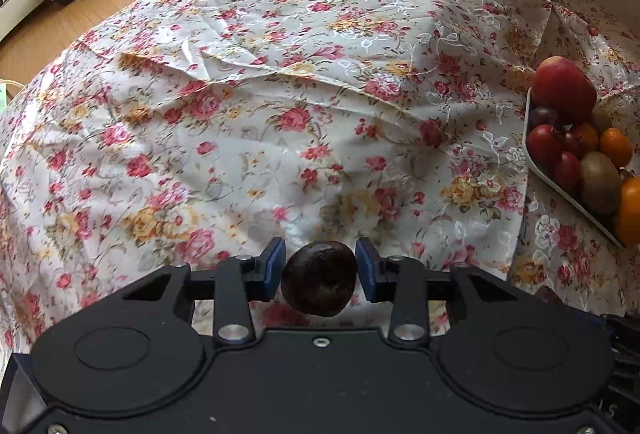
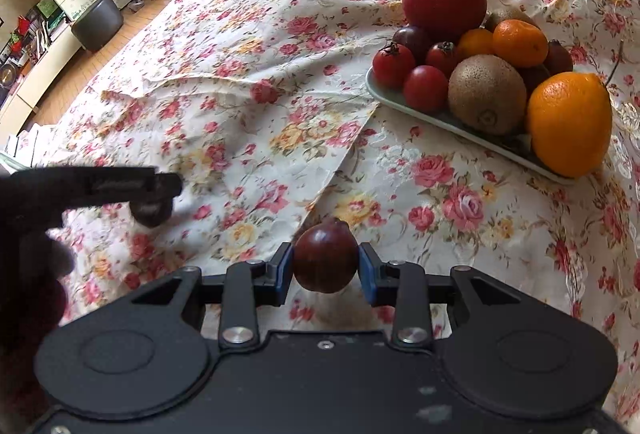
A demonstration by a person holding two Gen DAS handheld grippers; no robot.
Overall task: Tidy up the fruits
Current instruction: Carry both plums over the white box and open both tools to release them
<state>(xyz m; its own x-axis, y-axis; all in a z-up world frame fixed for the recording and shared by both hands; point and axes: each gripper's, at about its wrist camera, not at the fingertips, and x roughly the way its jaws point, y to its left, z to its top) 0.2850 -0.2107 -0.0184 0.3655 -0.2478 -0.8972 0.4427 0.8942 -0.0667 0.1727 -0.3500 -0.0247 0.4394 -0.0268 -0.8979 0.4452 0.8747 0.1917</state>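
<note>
Two hand-held grippers work over a table draped in a floral tablecloth (image 1: 304,82), each with a small dark fruit between its blue pads. The main risk sits with the left gripper (image 1: 320,272): its jaws stand partly spread around a dark brown, round fruit (image 1: 319,278), and a sliver of daylight shows on both sides, so the pads do not appear to press on it. If the gripper lifts before the jaws close fully, the fruit would likely stay behind or roll away across the wrinkled cloth. The right gripper (image 2: 326,268) pinches a reddish-brown chestnut-like fruit (image 2: 325,260) firmly, both pads touching its sides; because the fruit is smooth and rounded, a tilt or bump could squeeze it out of the narrow grip. A white tray (image 2: 400,100) lies toward two o'clock in the right wrist view, already heaped with an apple (image 2: 444,2), cherry tomatoes (image 2: 425,88), a kiwi (image 2: 487,98), tangerines (image 2: 520,38) and a large orange (image 2: 570,122). Adding more fruit to that crowded pile could send the orange, perched at the tray's near edge, tumbling off. In the left wrist view the tray lies at three o'clock.
</note>
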